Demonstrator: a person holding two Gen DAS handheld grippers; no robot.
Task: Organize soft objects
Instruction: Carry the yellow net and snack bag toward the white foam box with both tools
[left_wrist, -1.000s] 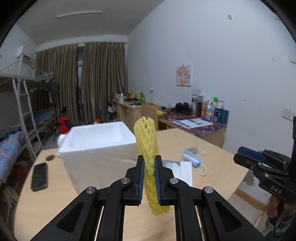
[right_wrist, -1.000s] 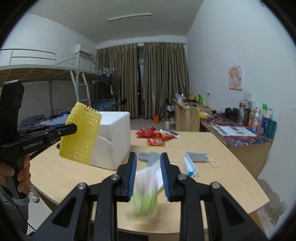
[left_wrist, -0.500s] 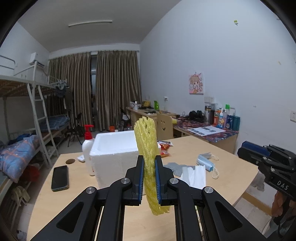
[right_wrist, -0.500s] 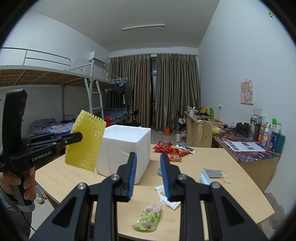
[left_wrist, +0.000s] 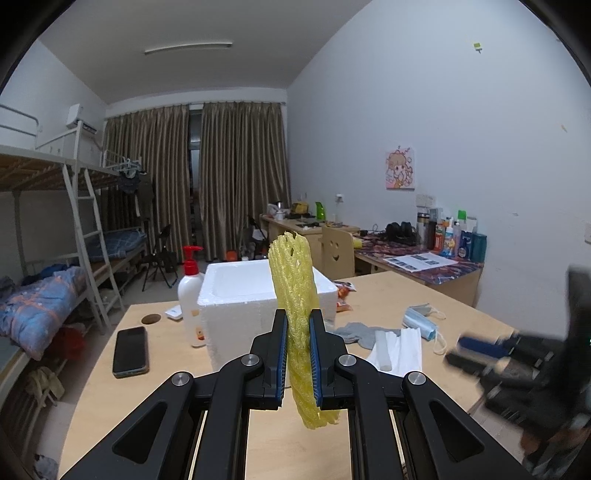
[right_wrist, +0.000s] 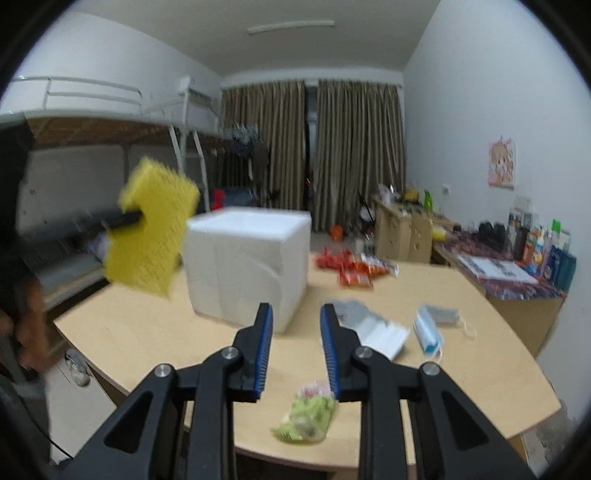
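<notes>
My left gripper (left_wrist: 297, 338) is shut on a yellow foam net sleeve (left_wrist: 295, 288), held upright above the wooden table (left_wrist: 166, 380) in front of the white foam box (left_wrist: 240, 306). The sleeve also shows in the right wrist view (right_wrist: 155, 225), left of the box (right_wrist: 247, 266). My right gripper (right_wrist: 296, 332) is open and empty above the table's near edge, over a green snack bag (right_wrist: 306, 417) lying on the table. It shows blurred in the left wrist view (left_wrist: 480, 354).
On the table lie a grey glove (left_wrist: 354, 332), white tissue packs (left_wrist: 399, 350), a blue face mask (left_wrist: 419, 323), red snack packets (right_wrist: 351, 266), a black phone (left_wrist: 130, 350) and a pump bottle (left_wrist: 190, 295). A bunk bed (left_wrist: 55, 240) stands at left, desks (left_wrist: 417, 262) at right.
The right gripper has let go of the green snack bag, which now lies on the table, and has opened and pulled back. The left gripper has drawn back and up with the sleeve.
</notes>
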